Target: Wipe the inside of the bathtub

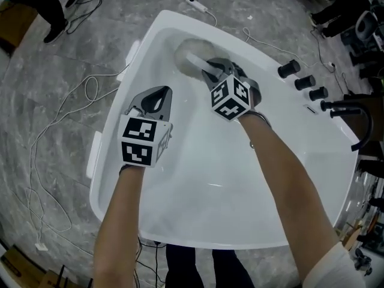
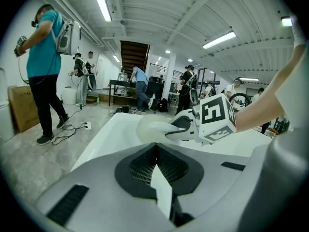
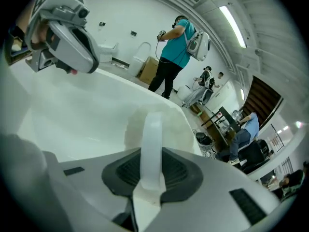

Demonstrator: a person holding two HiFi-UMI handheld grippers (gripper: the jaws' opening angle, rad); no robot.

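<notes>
A white bathtub [image 1: 111, 131] fills the middle of the head view. My right gripper [image 1: 208, 71] is shut on the white handle of a round pale scrubber [image 1: 189, 55], whose head lies against the tub's far inner end. The handle runs straight out between the jaws in the right gripper view, to the scrubber head [image 3: 161, 129]. My left gripper [image 1: 161, 92] hovers over the tub's left inner side, jaws together with nothing between them. From the left gripper view, the right gripper [image 2: 176, 127] and scrubber [image 2: 154, 128] lie ahead, beyond the left gripper [image 2: 155, 149].
Three black tap knobs [image 1: 304, 81] and a black spout [image 1: 355, 109] stand on the tub's right rim. Cables [image 1: 60, 131] and a power strip [image 1: 197, 6] lie on the grey floor. A person in a teal shirt [image 2: 43, 66] stands beyond the tub, by a cardboard box [image 2: 21, 108].
</notes>
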